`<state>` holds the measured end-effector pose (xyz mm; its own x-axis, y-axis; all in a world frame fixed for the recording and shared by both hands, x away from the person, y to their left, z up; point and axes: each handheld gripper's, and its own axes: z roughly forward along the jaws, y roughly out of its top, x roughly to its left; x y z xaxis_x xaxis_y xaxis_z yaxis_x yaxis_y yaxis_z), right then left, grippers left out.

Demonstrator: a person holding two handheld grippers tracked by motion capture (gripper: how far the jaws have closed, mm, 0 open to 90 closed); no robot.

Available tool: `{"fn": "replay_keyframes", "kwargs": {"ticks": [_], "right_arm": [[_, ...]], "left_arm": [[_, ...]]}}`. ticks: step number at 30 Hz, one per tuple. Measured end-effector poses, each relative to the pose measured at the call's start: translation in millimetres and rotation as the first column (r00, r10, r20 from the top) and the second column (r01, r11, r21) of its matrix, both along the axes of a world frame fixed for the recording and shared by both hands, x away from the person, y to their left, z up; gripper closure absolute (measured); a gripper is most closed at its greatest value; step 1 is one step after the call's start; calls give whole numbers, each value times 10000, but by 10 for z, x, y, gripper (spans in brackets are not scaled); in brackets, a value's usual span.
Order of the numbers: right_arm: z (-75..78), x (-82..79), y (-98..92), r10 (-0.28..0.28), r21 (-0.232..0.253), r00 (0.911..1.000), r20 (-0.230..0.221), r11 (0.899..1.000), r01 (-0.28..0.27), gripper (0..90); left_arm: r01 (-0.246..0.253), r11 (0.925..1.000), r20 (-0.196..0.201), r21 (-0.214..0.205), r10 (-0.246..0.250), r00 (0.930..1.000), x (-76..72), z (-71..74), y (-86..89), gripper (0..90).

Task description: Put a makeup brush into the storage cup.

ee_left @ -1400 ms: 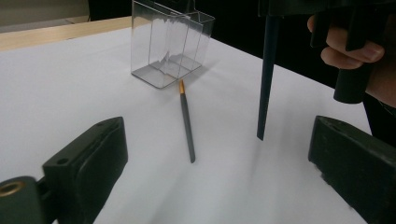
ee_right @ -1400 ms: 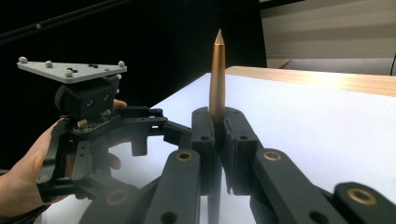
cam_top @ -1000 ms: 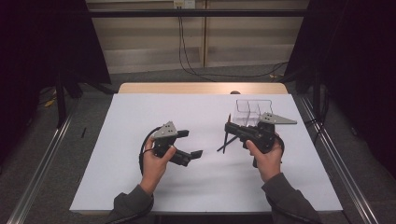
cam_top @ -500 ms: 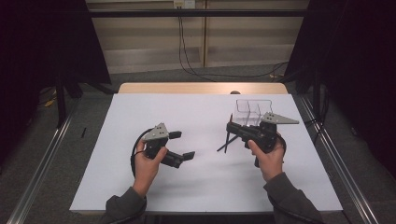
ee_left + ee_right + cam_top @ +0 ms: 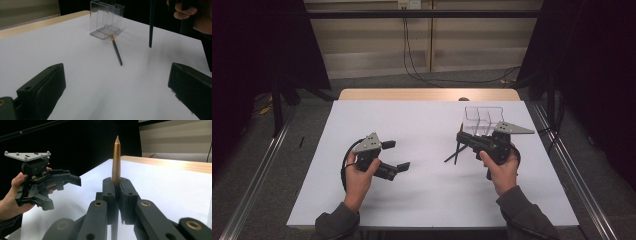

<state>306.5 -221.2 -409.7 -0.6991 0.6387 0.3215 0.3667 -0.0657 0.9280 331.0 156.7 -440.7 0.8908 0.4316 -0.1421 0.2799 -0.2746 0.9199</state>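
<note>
right gripper (image 5: 116, 192) clamped on a gold-tipped pencil (image 5: 116, 157); left gripper (image 5: 396, 155) wide open, empty.
left gripper view alone reveals a second pencil (image 5: 116, 50) lying beside the clear box (image 5: 106, 18).

The left gripper (image 5: 396, 155), black with a grey three-cornered plate on top, is sliding away toward the left edge of the white table sheet (image 5: 422, 200) and a touch nearer the person, jaws still spread wide, widening its gap from the right gripper (image 5: 458, 144).
</note>
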Motion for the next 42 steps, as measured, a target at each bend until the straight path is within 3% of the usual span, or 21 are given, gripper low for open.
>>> {"fn": "replay_keyframes", "kwargs": {"ticks": [17, 42], "right_arm": [[21, -3, -50, -107, -71, 9999, 13, 9999, 107, 843], [77, 14, -181, -346, -123, 9993, 106, 9993, 348, 844]], "left_arm": [[-381, 9990, 85, 235, 379, 9992, -24, -18, 262, 13], [-686, 9974, 154, 196, 683, 9975, -95, -17, 496, 17]]}}
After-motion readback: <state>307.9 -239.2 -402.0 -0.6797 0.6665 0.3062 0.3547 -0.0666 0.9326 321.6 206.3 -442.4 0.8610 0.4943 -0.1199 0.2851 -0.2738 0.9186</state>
